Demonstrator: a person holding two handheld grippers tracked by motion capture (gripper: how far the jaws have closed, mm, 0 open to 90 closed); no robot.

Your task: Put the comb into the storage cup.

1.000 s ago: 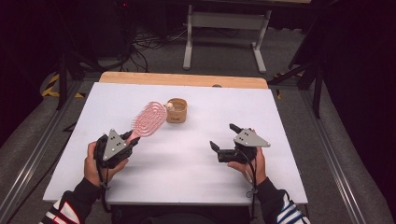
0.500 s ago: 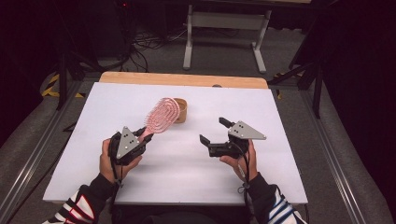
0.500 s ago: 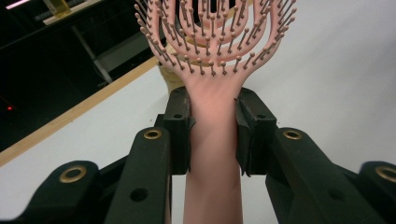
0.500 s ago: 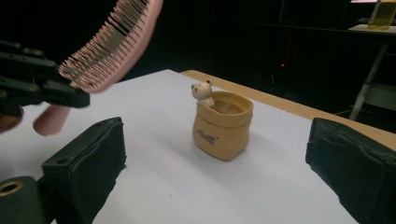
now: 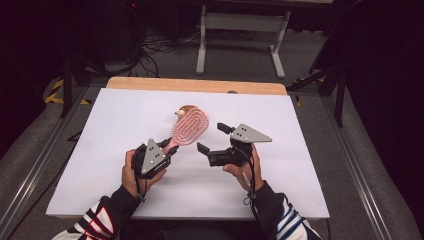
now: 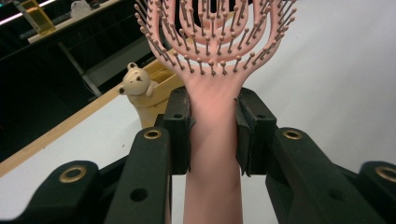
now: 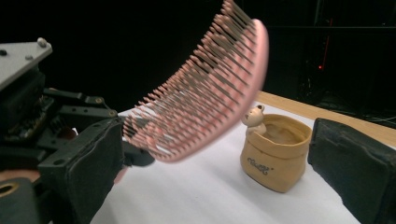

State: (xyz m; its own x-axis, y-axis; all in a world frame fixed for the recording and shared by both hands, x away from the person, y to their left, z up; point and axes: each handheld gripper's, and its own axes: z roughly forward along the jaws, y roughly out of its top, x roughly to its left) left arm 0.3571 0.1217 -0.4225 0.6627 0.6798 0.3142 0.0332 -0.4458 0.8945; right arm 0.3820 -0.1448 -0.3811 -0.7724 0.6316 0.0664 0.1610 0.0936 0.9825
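From the high view I see my left gripper (image 5: 167,146) clamped on the handle of the pink hairbrush (image 5: 189,128), whose oval head slants up and away over the white table (image 5: 100,150). The brush head hides most of a small tan pot (image 5: 186,108) behind it. My right gripper (image 5: 214,137) sits just right of the brush head, jaws spread apart with nothing between them, not touching the brush.

In the left gripper view, both black pads press the pink handle from either side just below where it widens into the bristled head (image 6: 215,32). The handle runs straight up the middle, the bristles face me. Behind it to the left stands the tan pot (image 6: 152,105) with a little bear figure (image 6: 135,83) on its rim.

In the right gripper view, my jaws stand wide apart at the frame's sides; the brush (image 7: 205,88) hangs between and beyond them, bristles pointing down-left, lifted clear of the table. The left gripper (image 7: 116,135) holds its lower end. The pot (image 7: 275,154) rests on the table beyond, under the brush's tip
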